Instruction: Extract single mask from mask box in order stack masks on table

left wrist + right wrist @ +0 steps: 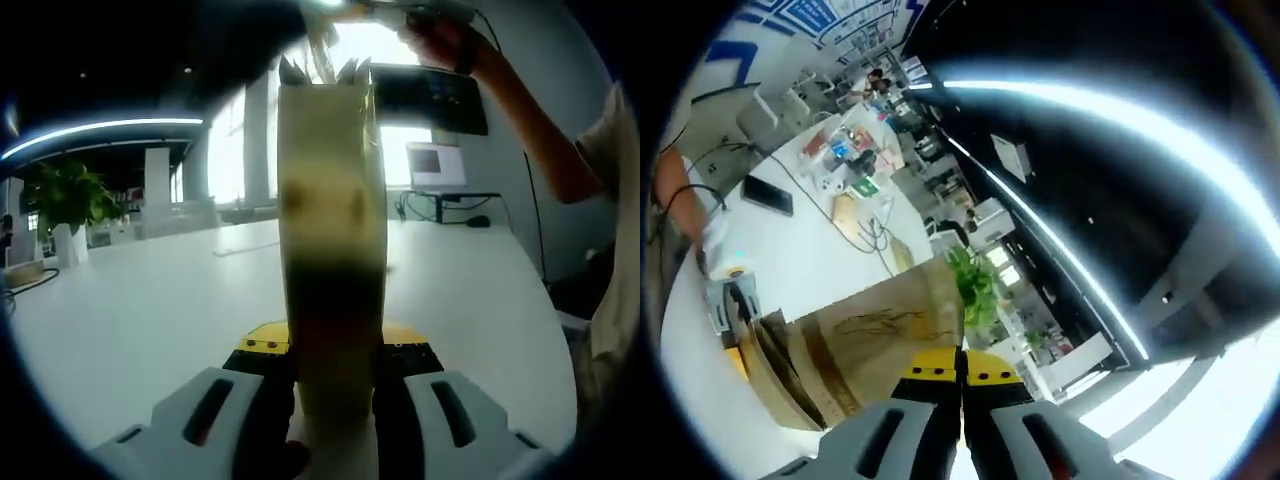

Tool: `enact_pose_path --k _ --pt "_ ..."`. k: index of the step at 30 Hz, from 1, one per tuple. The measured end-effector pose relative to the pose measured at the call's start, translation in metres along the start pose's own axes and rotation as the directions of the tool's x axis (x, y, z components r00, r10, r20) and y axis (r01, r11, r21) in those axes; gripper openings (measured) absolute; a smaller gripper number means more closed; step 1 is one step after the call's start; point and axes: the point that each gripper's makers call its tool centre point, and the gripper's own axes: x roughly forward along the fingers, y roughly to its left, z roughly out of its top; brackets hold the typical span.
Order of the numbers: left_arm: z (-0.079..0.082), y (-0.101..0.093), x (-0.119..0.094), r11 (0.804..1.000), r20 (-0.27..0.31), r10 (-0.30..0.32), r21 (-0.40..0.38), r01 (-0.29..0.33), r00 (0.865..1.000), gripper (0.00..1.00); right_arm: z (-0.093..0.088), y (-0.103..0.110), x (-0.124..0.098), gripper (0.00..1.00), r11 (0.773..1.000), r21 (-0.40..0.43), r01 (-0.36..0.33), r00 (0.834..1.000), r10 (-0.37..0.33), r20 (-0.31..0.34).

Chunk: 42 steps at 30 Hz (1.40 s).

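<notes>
the left gripper [335, 420] clamps the mask box [332, 250] upright on its narrow end, likely to steady it so masks can be drawn from the torn top. the right gripper [962, 425] has its jaws pressed together just above the box [855, 345]; whether a mask is pinched is hard to tell. beyond lie the white table [150, 300] and a potted plant [65, 205].

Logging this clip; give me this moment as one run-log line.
left hand-held gripper: shut on mask box, upright over table | right hand-held gripper: shut above box, held item not discernible | mask stack: none seen
</notes>
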Motion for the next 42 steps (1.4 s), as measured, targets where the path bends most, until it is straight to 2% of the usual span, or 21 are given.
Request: enact_pose_path --k 11,26,29,33,38,42 --pt "0.000 -0.001 0.000 1.000 0.000 0.000 0.000 0.000 1.000 0.20 -0.021 -0.019 -0.008 0.00 0.998 0.000 0.059 0.997 -0.059 -0.049" --pt "0.000 -0.001 0.000 1.000 -0.001 0.000 0.002 0.000 1.000 0.20 -0.070 -0.029 -0.025 0.00 0.994 0.027 0.102 0.983 -0.097 -0.155" --pt "0.000 -0.001 0.000 1.000 -0.001 0.001 0.002 -0.001 1.000 0.20 -0.085 -0.033 -0.027 0.00 0.993 0.018 0.120 0.975 -0.114 -0.190" --pt "0.000 -0.001 0.000 1.000 -0.001 0.001 0.003 -0.001 1.000 0.20 -0.106 -0.033 -0.028 0.00 0.990 0.047 0.130 0.967 -0.117 -0.227" --pt "0.000 -0.001 0.000 1.000 -0.001 0.001 0.004 -0.001 1.000 0.20 -0.131 -0.026 -0.029 0.00 0.989 0.070 0.128 0.954 -0.103 -0.280" --pt "0.000 -0.001 0.000 1.000 -0.001 0.001 0.004 -0.001 1.000 0.20 -0.155 -0.017 -0.028 0.00 0.990 0.062 0.124 0.937 -0.097 -0.335"
